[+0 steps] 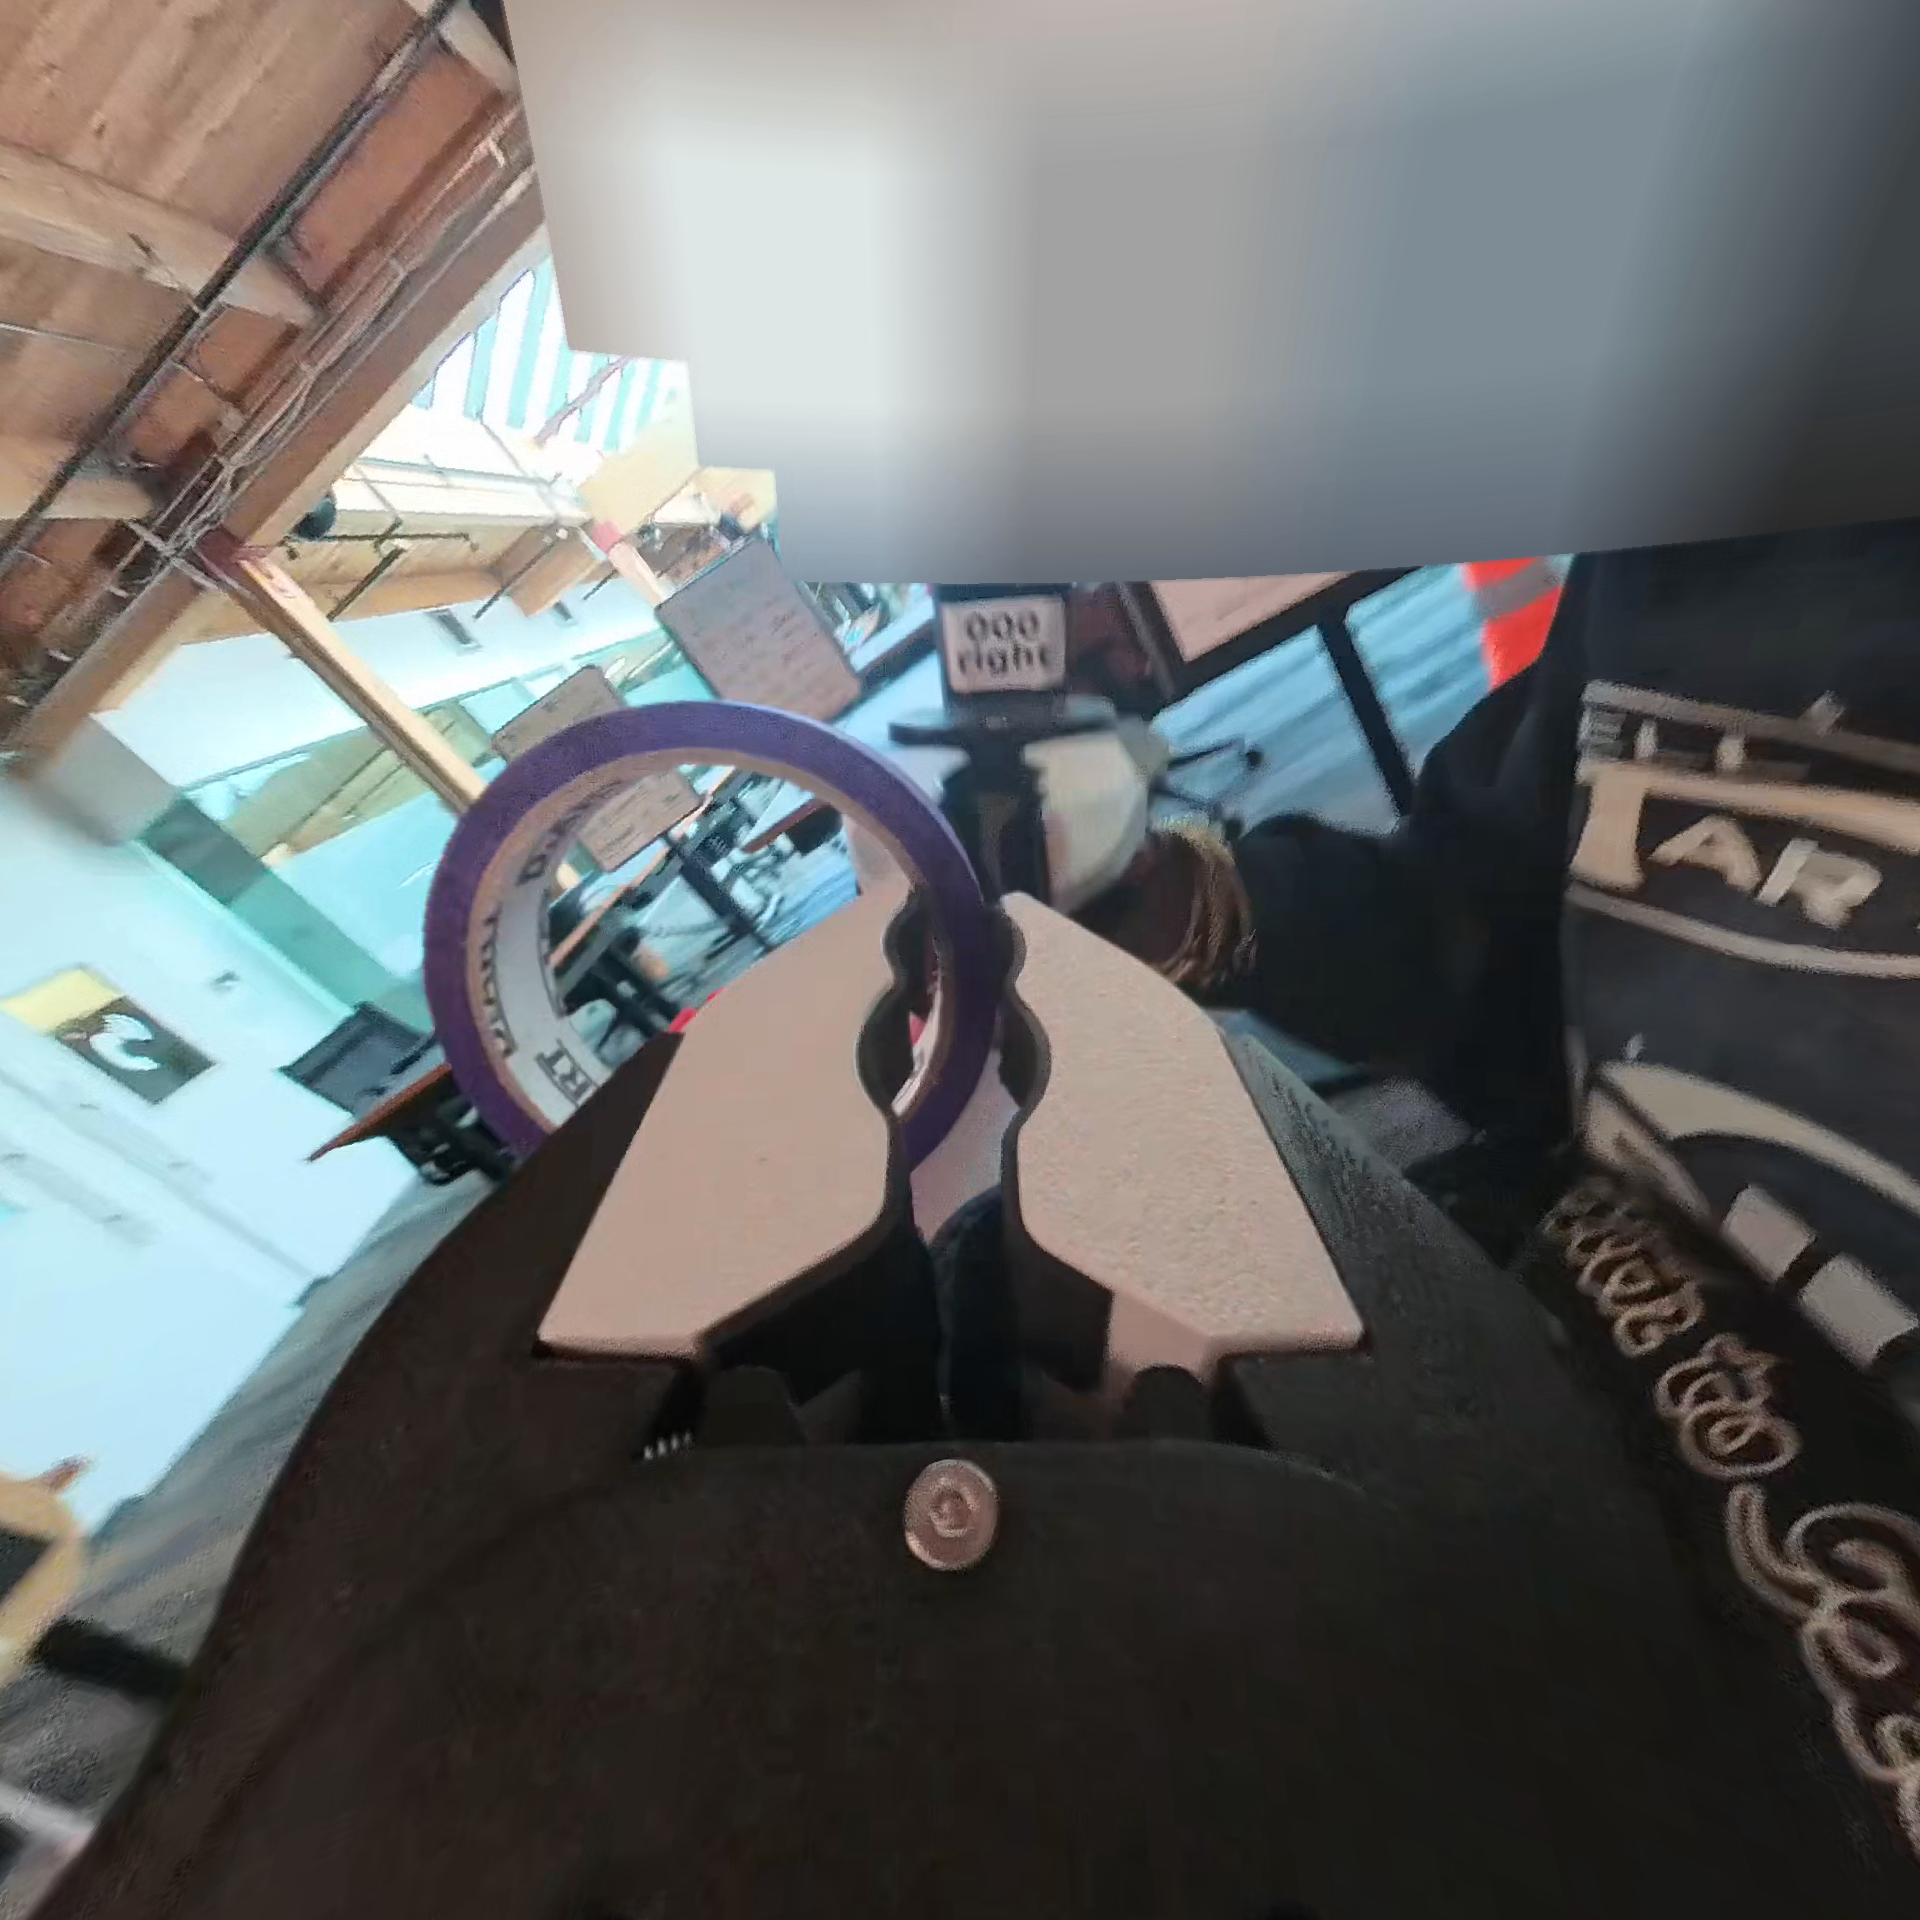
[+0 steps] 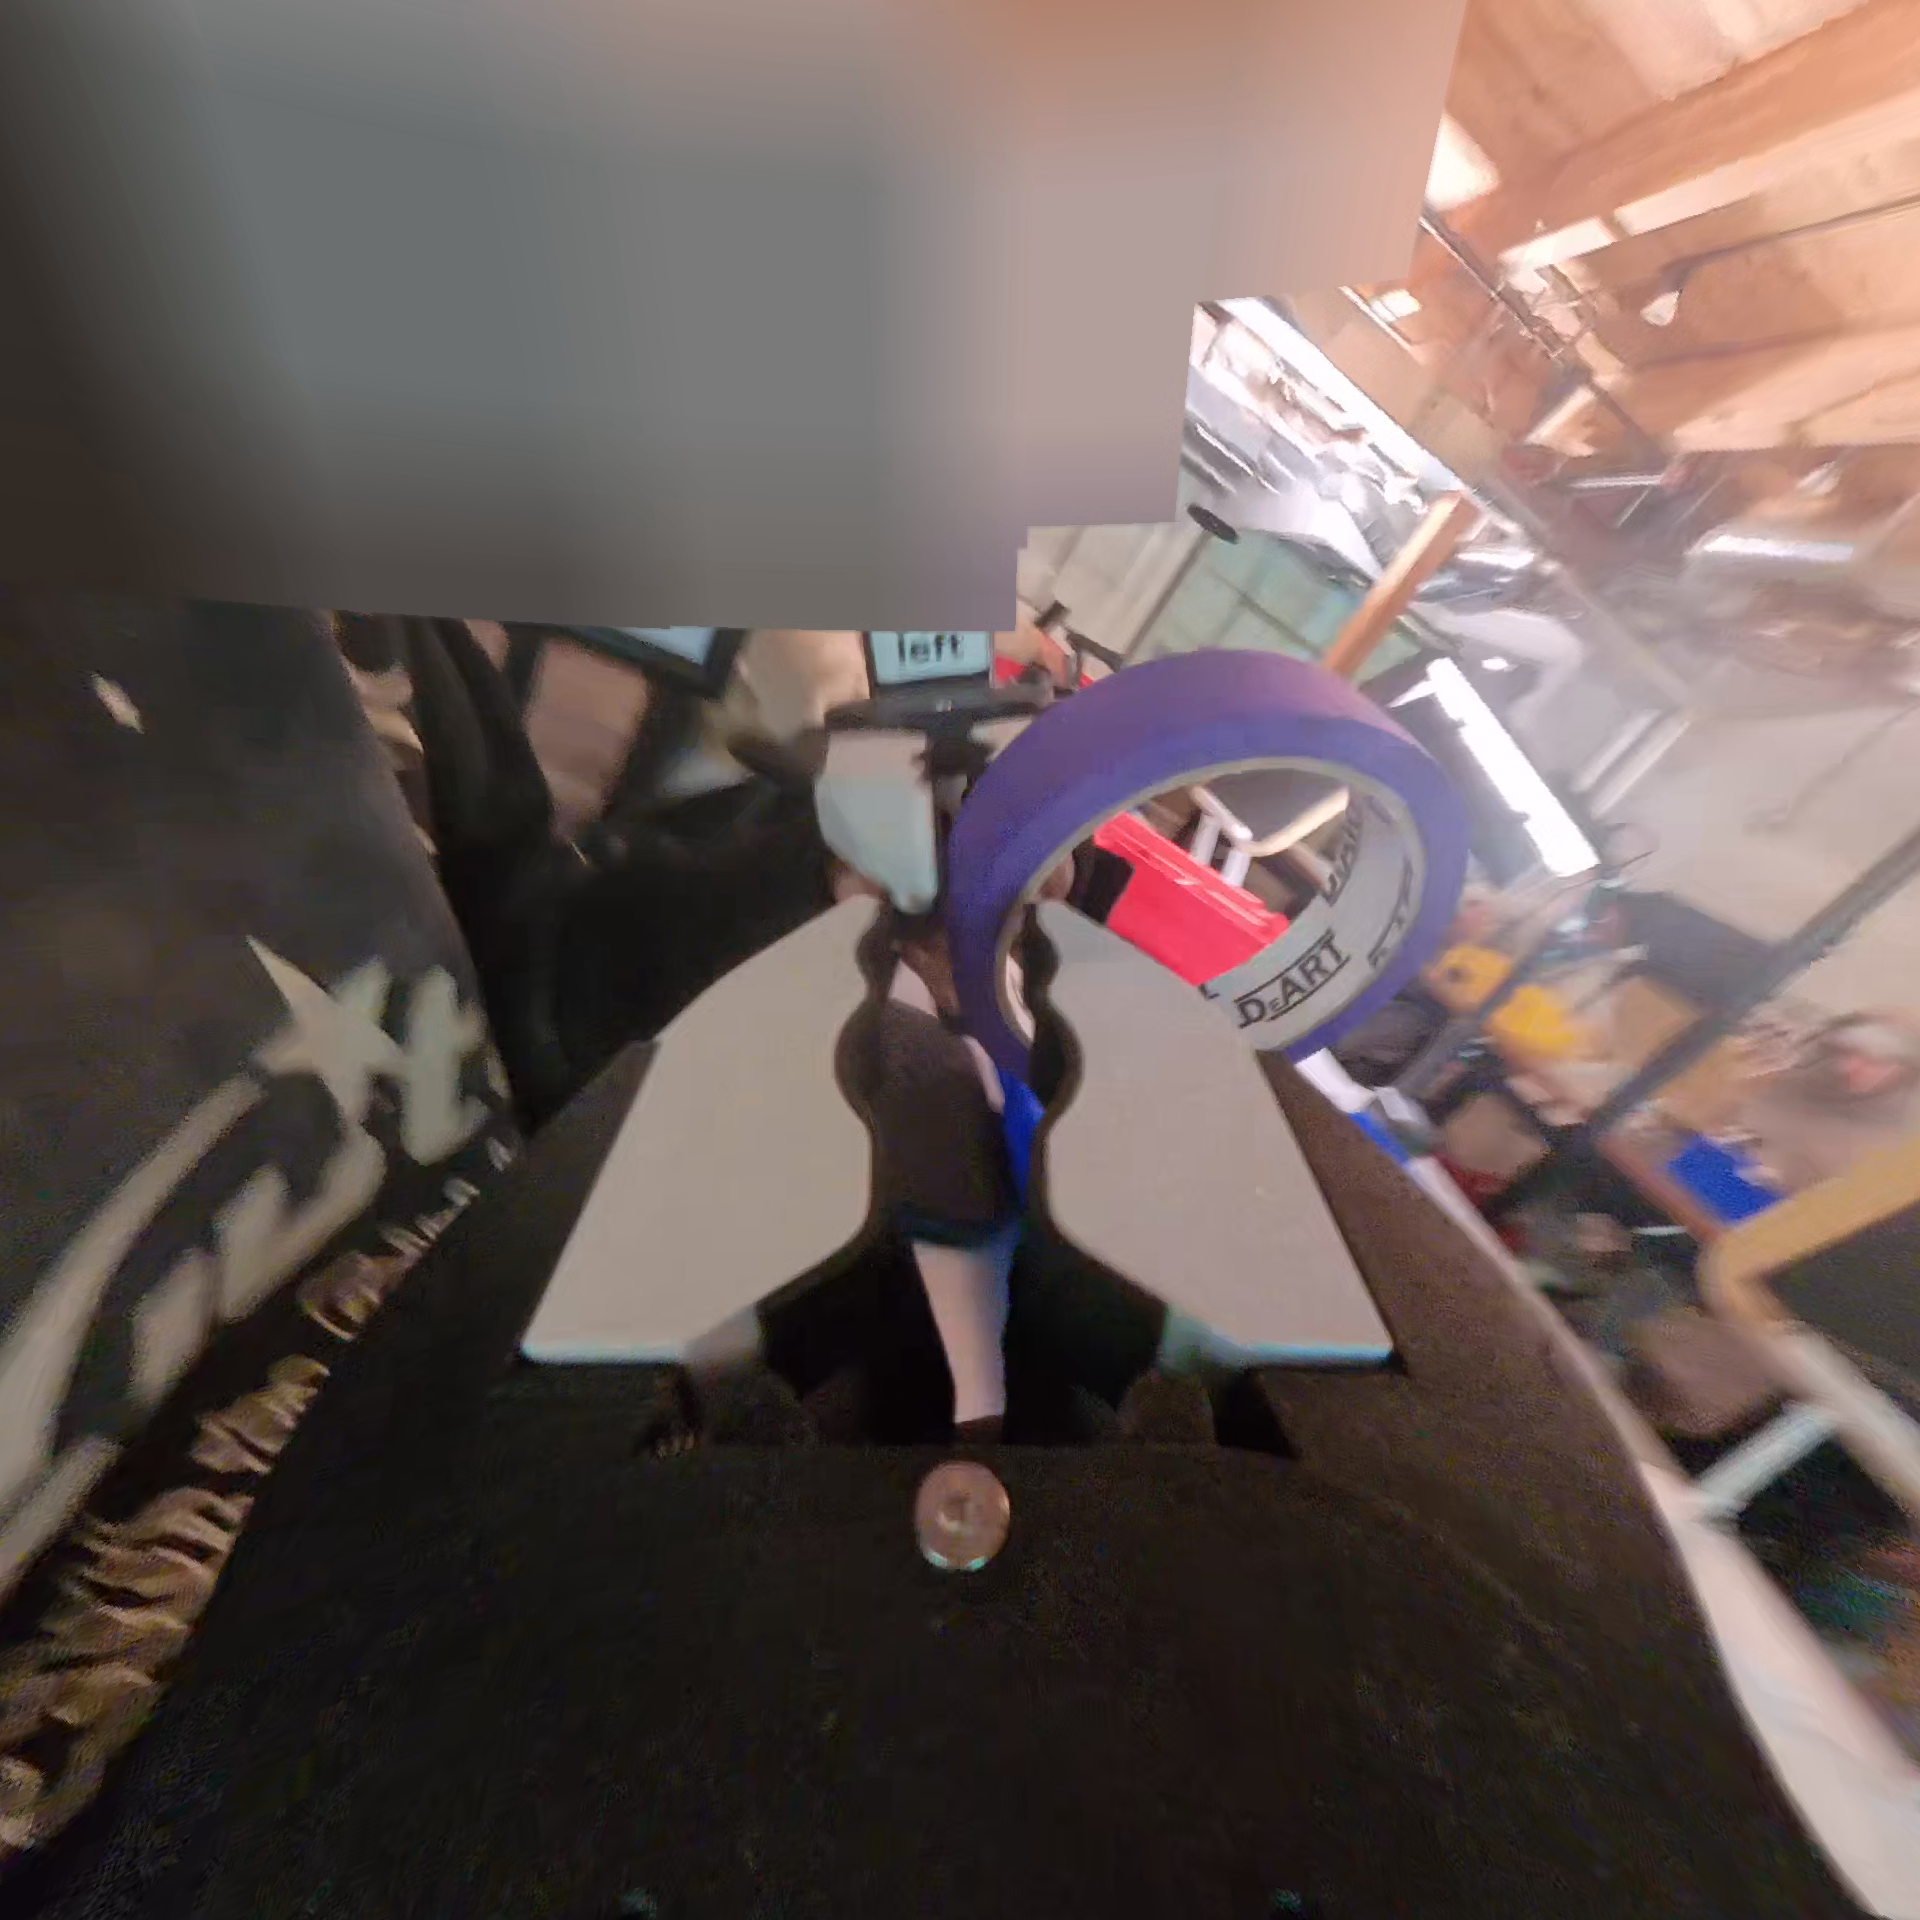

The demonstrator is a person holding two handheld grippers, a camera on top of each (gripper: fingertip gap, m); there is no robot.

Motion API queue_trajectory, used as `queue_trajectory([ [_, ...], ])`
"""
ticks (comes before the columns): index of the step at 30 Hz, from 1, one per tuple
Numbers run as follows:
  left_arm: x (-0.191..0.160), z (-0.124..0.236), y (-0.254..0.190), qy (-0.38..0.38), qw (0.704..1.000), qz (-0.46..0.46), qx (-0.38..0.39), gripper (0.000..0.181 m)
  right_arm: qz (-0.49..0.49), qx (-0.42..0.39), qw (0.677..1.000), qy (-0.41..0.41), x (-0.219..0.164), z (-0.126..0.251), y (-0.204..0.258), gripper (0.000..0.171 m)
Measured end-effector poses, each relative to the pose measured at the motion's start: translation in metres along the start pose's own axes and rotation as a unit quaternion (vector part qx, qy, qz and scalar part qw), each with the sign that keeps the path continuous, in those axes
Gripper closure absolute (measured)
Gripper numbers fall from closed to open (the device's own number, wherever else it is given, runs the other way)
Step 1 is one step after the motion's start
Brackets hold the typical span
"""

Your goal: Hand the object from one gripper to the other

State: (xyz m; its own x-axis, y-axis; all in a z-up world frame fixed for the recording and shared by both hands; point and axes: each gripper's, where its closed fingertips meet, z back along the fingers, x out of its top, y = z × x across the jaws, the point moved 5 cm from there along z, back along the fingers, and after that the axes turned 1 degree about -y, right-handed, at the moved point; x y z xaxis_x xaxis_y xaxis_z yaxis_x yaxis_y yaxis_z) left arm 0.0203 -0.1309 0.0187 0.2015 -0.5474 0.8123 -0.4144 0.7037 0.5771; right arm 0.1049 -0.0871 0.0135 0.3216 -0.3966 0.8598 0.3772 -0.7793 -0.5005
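Observation:
A purple roll of masking tape [image 1: 707, 727] stands upright in mid-air. My left gripper [image 1: 956, 925] is shut on the roll's right-hand wall, one finger inside the ring and one outside. The right gripper's pale finger [image 1: 1091, 821] shows just beyond the roll, facing mine. In the right wrist view the tape [image 2: 1143, 727] has its left-hand wall between the fingers of my right gripper [image 2: 956, 920]. The wall lies against the right finger with a gap to the left one, so these jaws stand open around it. A pale finger [image 2: 883, 831] of the left gripper sits beside the roll.
A person's dark garment with pale lettering [image 1: 1714, 1039] fills the right of the left wrist view and also shows in the right wrist view [image 2: 208, 1039]. A red box [image 2: 1174, 894] shows through the ring. Desks [image 1: 623, 935] and a wooden ceiling [image 2: 1662, 208] lie behind.

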Motion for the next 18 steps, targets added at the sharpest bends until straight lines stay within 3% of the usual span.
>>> queue_trajectory([
  [4, -0.006, -0.005, -0.009, 0.029, 0.998, -0.059, -0.019, 0.171, -0.147, 0.026, 0.988, -0.045, 0.003, 0.000, -0.008, 0.144],
  [6, -0.009, -0.006, -0.008, 0.046, 0.997, -0.063, -0.009, 0.170, -0.163, 0.040, 0.985, -0.050, 0.003, 0.000, -0.007, 0.156],
  [9, -0.013, -0.006, -0.006, 0.059, 0.998, -0.018, -0.012, 0.171, -0.077, 0.034, 0.996, -0.018, 0.000, -0.001, -0.002, 0.159],
  [14, 0.005, -0.002, 0.002, -0.039, 0.990, 0.131, -0.020, 0.152, 0.070, 0.015, 0.996, 0.057, -0.006, -0.004, 0.008, 0.160],
  [18, 0.012, 0.001, 0.006, -0.064, 0.982, 0.180, -0.017, 0.165, 0.112, 0.000, 0.990, 0.090, -0.012, -0.007, 0.008, 0.161],
])
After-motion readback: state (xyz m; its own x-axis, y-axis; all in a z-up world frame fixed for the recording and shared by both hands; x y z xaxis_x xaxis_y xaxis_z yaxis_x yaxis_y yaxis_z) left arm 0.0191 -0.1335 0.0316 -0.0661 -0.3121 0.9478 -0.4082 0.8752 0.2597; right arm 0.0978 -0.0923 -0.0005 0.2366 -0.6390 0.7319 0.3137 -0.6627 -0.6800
